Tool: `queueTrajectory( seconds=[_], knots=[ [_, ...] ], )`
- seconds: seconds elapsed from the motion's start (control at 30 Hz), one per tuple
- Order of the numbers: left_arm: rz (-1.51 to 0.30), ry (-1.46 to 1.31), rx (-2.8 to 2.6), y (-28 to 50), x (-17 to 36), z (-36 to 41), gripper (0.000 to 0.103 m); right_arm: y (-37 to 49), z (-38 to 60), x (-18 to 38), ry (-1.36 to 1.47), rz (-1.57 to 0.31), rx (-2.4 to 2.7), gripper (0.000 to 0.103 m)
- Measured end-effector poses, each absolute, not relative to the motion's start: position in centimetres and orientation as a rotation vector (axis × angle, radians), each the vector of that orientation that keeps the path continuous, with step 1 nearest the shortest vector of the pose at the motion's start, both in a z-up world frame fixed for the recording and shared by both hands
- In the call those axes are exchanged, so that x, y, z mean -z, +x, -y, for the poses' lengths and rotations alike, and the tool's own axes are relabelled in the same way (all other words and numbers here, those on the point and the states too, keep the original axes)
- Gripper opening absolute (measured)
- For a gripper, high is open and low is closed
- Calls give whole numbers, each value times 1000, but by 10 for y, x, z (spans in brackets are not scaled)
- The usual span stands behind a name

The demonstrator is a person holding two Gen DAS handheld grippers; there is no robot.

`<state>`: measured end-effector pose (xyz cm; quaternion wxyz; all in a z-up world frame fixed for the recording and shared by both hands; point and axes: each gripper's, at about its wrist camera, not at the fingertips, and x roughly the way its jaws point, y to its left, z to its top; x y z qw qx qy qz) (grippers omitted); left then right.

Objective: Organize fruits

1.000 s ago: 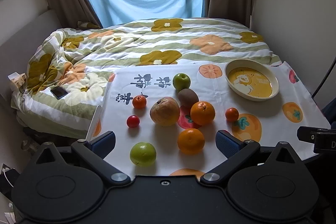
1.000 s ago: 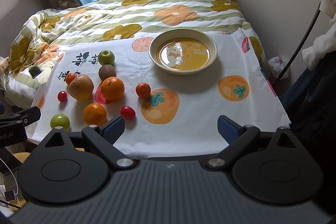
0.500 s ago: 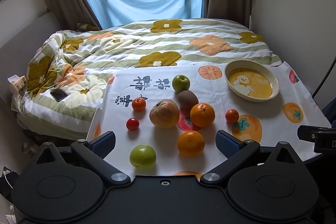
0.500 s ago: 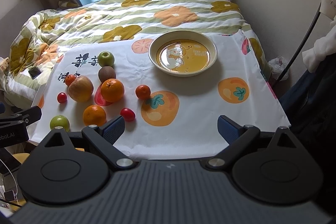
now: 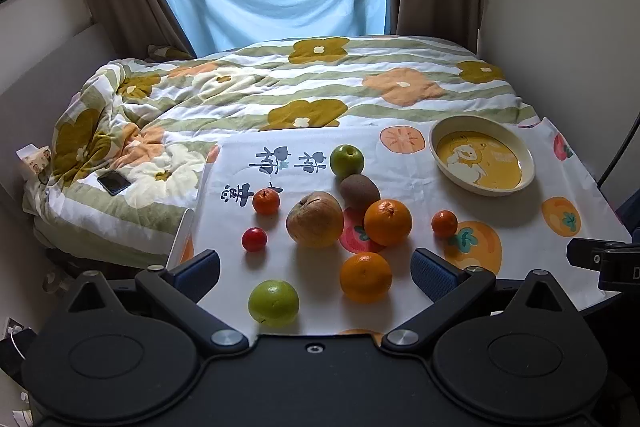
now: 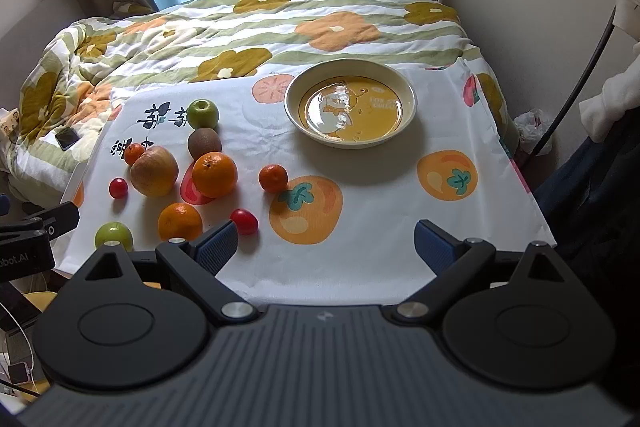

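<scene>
**Fruit scattered, plate empty, both grippers poised at the near edge**

Bedroom setting: a table (image 6: 400, 227) under a persimmon-print cloth stands against a bed (image 5: 320, 87) with a flowered quilt, with a blue sheet over the window behind. On the cloth's left half lie the fruits: a green apple (image 5: 347, 160), kiwi (image 5: 359, 191), big apple (image 5: 315, 219), two oranges (image 5: 387, 222) (image 5: 365, 277), two small tangerines (image 5: 266, 201) (image 5: 444, 223), a cherry tomato (image 5: 254, 239) and a nearer green fruit (image 5: 273, 303). Another tomato (image 6: 243, 221) shows in the right view. The plate (image 6: 408, 107) sits well apart at the far right, with nothing in it.

The step in hand looks like choosing a first fruit for the plate. Best judged, take an outlying piece first: the tomato near the right gripper (image 6: 326, 247), or the nearer orange between the fingers of the left gripper (image 5: 315, 269) in its view. Come down from above, centre the fruit, and close gently, since round fruit rolls and the tomato bruises. The kiwi, big apple and farther orange sit close together, so leave them until neighbours are cleared.

Both pairs of fingers are spread wide, holding and touching nothing, hovering over the near table edge.
</scene>
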<state>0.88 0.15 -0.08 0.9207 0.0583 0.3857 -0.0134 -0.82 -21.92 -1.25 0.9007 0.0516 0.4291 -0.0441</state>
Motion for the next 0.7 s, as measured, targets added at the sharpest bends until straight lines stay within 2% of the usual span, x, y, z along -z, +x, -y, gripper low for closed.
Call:
queueTrajectory(
  seconds=[0.7],
  knots=[
    [-789,113,10,7,-3,-4,103,3,218,11,114,-889,40,103]
  ],
)
